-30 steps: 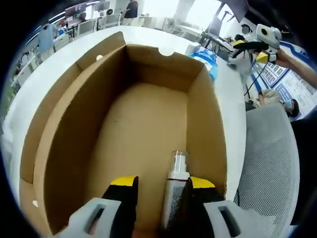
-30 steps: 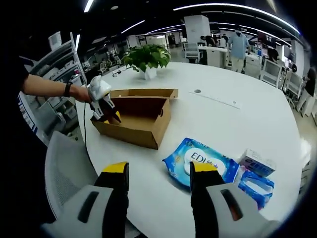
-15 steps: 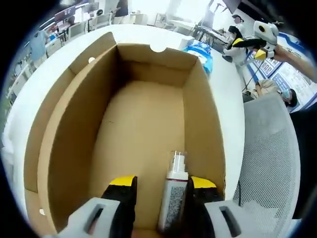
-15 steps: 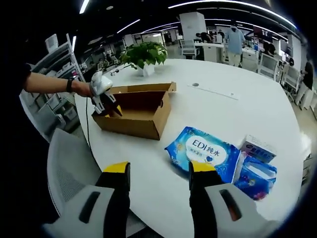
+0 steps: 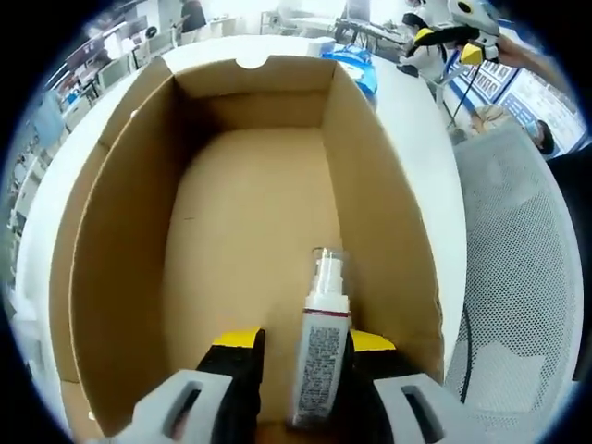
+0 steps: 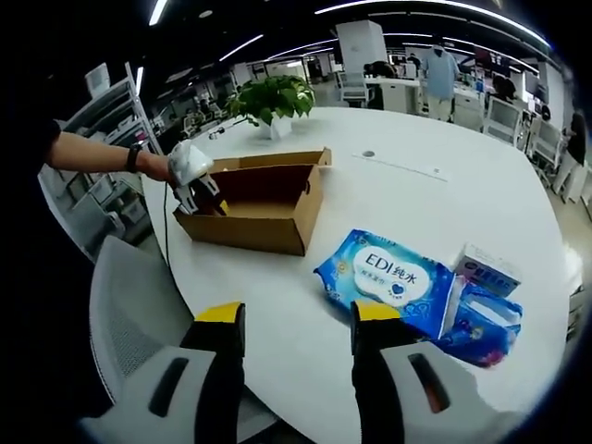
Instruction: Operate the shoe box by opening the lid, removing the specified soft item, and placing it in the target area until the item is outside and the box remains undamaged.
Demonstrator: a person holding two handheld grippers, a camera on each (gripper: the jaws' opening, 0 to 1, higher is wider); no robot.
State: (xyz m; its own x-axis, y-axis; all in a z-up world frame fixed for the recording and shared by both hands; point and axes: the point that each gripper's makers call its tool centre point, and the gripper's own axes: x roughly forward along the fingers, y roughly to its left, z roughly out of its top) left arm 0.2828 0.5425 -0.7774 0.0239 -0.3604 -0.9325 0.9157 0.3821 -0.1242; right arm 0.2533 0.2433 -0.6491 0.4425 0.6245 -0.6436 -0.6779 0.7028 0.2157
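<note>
An open brown cardboard shoe box [image 5: 111, 240] lies under my left gripper [image 5: 303, 344]. On the box floor by the right wall lies a white pump bottle [image 5: 320, 347] with a clear cap. My left gripper's open jaws stand on either side of it, and the bottle is nearer the right jaw. In the right gripper view the box [image 6: 254, 208] sits on a round white table [image 6: 388, 199], with a person's hand holding the left gripper [image 6: 199, 196] at its near end. My right gripper [image 6: 290, 324] hovers open over the table's edge with nothing between its fingers, and it shows as the right gripper [image 5: 446, 44] far off.
A blue wet-wipes pack [image 6: 393, 277], a small white tissue box [image 6: 487, 268] and another blue pack [image 6: 483, 324] lie right of the box. A potted plant [image 6: 273, 100] stands behind it. A grey mesh chair [image 6: 129, 319] is at the table's edge.
The left gripper has moved further down into the box, so the bottle lies deeper between its jaws. The right gripper has barely moved.
</note>
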